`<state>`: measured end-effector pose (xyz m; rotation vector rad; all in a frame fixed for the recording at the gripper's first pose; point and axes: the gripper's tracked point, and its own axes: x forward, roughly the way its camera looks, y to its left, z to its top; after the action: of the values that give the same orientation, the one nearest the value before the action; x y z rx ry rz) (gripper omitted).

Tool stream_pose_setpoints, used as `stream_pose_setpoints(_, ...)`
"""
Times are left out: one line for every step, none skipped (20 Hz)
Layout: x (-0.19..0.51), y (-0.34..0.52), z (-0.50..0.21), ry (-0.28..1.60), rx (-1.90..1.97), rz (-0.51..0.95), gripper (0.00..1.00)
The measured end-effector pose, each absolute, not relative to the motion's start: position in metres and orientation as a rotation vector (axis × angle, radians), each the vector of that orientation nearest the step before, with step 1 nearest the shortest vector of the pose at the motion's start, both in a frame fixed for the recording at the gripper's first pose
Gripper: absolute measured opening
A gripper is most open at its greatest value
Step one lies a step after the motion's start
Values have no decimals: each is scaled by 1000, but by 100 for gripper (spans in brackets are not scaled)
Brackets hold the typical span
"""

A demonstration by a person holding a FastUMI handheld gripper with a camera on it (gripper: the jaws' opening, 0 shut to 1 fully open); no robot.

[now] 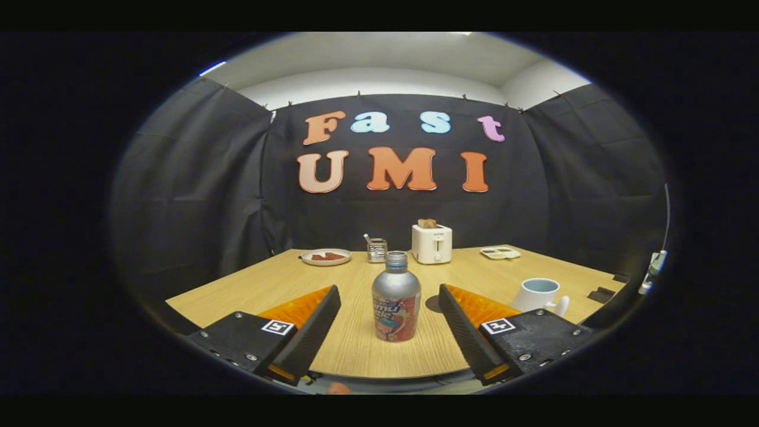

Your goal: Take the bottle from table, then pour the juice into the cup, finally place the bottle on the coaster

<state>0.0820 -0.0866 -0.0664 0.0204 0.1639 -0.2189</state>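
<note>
Silver metal bottle with its printed label stands upright on the wooden table, between the gripper's 2 spread, untouching fingers, so an off-centre close could tip it toward the white cup.

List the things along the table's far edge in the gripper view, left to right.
Round plate holding reddish food → small metal mesh holder → white toaster with toast in it → flat pale tray. Nearer, the open hand-held gripper flanks the silver bottle.

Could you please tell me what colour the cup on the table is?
White outside, pale blue inside; the cup shows best in the gripper view.
</note>
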Motion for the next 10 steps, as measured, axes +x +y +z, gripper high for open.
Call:
stream_pose_setpoints(84,-90,-70,176,16,-232,98)
stream_pose_setpoints(86,-93,-75,187,15,-241,98)
stream_pose_setpoints(91,-95,-82,201,20,-246,98)
stream_pose_setpoints(95,-96,-92,228,28,-251,98)
stream_pose_setpoints(99,-96,-106,262,32,-251,98)
stream_pose_setpoints(103,-97,-117,293,28,-252,99)
stream_pose_setpoints(107,-100,-126,322,22,-258,99)
stream_pose_setpoints(111,-101,-134,343,19,-259,99)
stream_pose_setpoints(114,-99,-142,360,22,-251,99)
stream_pose_setpoints(117,-97,-151,376,34,-246,99)
